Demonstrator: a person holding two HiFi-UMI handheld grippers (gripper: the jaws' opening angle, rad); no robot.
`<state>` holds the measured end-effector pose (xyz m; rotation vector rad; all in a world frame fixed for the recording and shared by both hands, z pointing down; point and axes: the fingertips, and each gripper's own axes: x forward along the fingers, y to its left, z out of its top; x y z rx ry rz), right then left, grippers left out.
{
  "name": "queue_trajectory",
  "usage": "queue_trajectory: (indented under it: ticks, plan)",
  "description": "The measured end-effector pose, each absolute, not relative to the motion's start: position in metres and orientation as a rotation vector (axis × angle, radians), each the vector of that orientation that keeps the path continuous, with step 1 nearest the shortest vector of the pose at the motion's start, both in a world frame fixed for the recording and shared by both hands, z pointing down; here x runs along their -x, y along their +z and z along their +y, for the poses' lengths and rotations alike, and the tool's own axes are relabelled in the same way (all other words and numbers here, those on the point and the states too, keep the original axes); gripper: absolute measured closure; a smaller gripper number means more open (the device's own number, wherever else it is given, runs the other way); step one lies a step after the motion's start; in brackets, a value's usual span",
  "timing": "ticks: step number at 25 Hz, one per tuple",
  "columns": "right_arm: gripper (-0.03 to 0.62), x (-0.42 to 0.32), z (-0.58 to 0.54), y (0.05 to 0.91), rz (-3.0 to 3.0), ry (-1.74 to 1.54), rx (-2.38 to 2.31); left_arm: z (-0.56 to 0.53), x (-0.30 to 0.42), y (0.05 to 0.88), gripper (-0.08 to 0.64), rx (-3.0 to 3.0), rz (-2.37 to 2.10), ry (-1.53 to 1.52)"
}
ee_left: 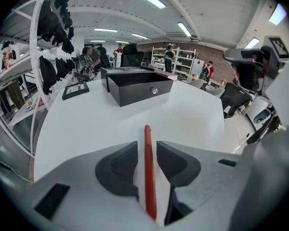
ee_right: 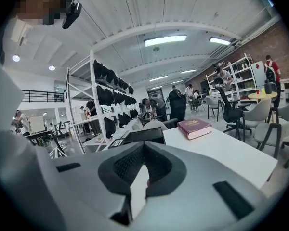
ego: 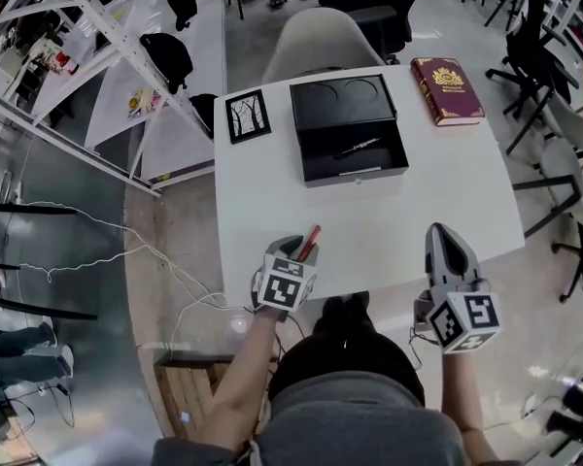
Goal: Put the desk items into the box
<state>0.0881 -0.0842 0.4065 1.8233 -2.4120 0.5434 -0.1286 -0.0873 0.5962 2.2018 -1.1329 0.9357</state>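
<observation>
Evidently mid-carry in the head view, the left claw (ego: 302, 250) sits at the near edge of the white surface (ego: 398, 212), clamped on a slim red pen-like stick (ego: 312, 235). Its tip points toward the open black rectangular box (ego: 355, 175), whose lid (ego: 343, 95) is thrown back to receive things. Inside lies what looks like one slender dark pen (ego: 358, 148); the rest of the box seems bare. A maroon hardback book (ego: 447, 90) and a small black-framed picture (ego: 247, 116) flank the box, both outside it. The right claw (ego: 446, 236) hovers at the near right edge.

The left gripper view shows the jaws pinching the stick (ee_left: 148, 172) lengthwise, so it aims straight at the box (ee_left: 135, 88), well ahead.

The right gripper view shows the jaws pressed together on nothing, likely kept free for the book (ee_right: 195, 128) beyond.
</observation>
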Motion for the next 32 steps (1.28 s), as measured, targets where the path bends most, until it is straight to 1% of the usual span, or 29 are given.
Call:
queue_trajectory:
  ticks: [3,9,12,14,26,32]
  plan:
    - [0.588,-0.088,-0.087,0.408,-2.413,0.552,-1.813,-0.088,0.130,0.598,0.454,-2.198,-1.141,0.968]
    - [0.588,-0.088,-0.093,0.412,-2.422,0.569,-1.801,-0.088,0.128,0.600,0.460,-2.203,-1.138,1.001]
    - [0.588,-0.088,-0.096,0.413,-2.426,0.572,-1.789,-0.086,0.125,0.601,0.494,-2.201,-1.141,1.030]
    - [0.588,-0.090,-0.097,0.413,-2.426,0.575,-1.786,-0.085,0.124,0.600,0.503,-2.190,-1.141,1.032]
    - [0.588,-0.091,-0.106,0.421,-2.434,0.599,-1.751,-0.089,0.124,0.593,0.509,-2.194,-1.147,0.998]
    - [0.588,-0.091,-0.112,0.422,-2.440,0.603,-1.737,-0.100,0.125,0.573,0.509,-2.204,-1.186,0.959]
